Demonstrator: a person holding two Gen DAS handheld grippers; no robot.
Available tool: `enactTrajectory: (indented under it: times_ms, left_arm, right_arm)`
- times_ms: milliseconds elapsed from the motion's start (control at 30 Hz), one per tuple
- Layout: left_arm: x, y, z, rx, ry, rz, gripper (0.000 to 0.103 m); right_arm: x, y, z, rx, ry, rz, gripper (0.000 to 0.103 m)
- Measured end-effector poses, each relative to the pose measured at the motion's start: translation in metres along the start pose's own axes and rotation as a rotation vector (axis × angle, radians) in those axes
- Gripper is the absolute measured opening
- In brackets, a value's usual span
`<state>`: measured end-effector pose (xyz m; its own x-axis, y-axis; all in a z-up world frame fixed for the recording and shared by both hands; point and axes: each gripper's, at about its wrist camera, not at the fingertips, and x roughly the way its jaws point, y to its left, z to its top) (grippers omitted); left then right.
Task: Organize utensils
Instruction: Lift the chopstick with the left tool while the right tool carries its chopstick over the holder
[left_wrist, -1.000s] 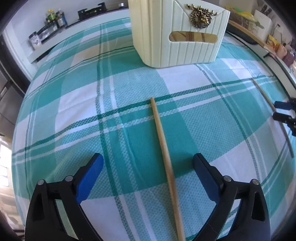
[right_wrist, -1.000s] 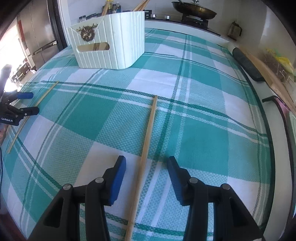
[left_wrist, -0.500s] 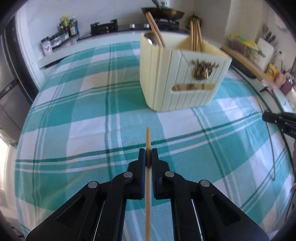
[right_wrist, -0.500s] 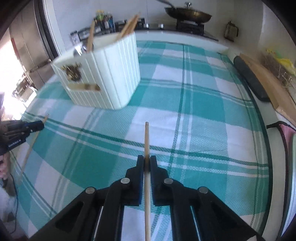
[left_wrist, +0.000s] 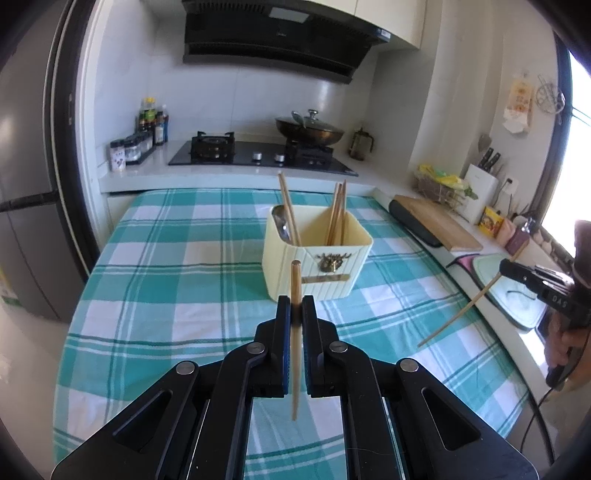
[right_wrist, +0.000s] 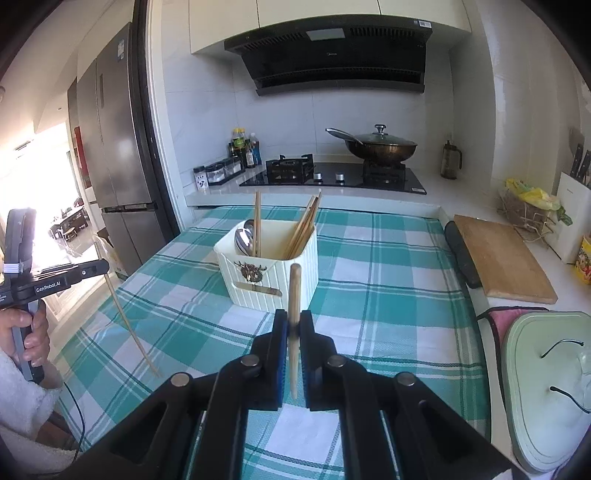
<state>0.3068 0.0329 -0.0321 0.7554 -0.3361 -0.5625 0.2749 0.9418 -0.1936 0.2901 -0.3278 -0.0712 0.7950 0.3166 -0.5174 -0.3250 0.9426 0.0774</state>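
While both grippers hang above checked tablecloth (left_wrist: 166, 295), we clamp left gripper (left_wrist: 295, 306) on one wooden chopstick (left_wrist: 294, 332) and right gripper (right_wrist: 289, 321) on second chopstick (right_wrist: 293, 332); each stick pinched between blue pads, clear of cloth. Cream utensil holder (left_wrist: 317, 266) stands ahead on cloth, more chopsticks and spoon (right_wrist: 243, 240) upright inside.

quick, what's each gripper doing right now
left gripper: closed on a chopstick
right gripper: closed on another chopstick
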Motion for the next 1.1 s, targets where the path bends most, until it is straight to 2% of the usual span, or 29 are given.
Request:
enactTrajectory:
  times_ms: [133, 267, 400, 467, 600, 667, 767, 833, 900, 1100]
  left_arm:
    - [-0.009, -0.003, 0.002, 0.006, -0.009, -0.004, 0.004]
    - [-0.009, -0.003, 0.005, 0.014, -0.001, -0.011, 0.004]
    - [-0.012, -0.003, 0.028, 0.015, -0.021, -0.012, 0.004]
    - [-0.02, -0.002, 0.051, -0.001, -0.072, -0.023, 0.004]
    - [-0.03, -0.009, 0.104, -0.022, -0.217, -0.014, 0.004]
    - [-0.023, -0.012, 0.129, -0.048, -0.272, -0.016, 0.004]
    - [0.006, -0.021, 0.16, -0.045, -0.309, 0.01, 0.004]
    - [0.034, -0.026, 0.171, -0.033, -0.289, 0.016, 0.004]
    - [0.073, -0.03, 0.179, -0.028, -0.217, 0.019, 0.004]
    - [0.188, -0.026, 0.169, -0.035, 0.068, 0.018, 0.004]
  right_arm:
    - [-0.007, 0.005, 0.005, -0.012, -0.033, -0.006, 0.007]
    - [-0.007, 0.006, 0.011, -0.021, -0.029, -0.011, 0.007]
    - [0.006, 0.004, 0.023, -0.035, 0.002, -0.013, 0.007]
    - [0.01, 0.006, 0.035, -0.057, -0.006, -0.024, 0.007]
    - [0.008, 0.012, 0.077, -0.092, -0.101, -0.017, 0.007]
    - [0.008, 0.016, 0.101, -0.106, -0.171, -0.01, 0.007]
    - [0.019, 0.02, 0.133, -0.111, -0.261, -0.002, 0.007]
    - [0.036, 0.021, 0.148, -0.112, -0.275, 0.01, 0.007]
    - [0.061, 0.02, 0.156, -0.11, -0.247, 0.021, 0.007]
    - [0.173, -0.006, 0.153, 0.01, 0.064, 0.093, 0.007]
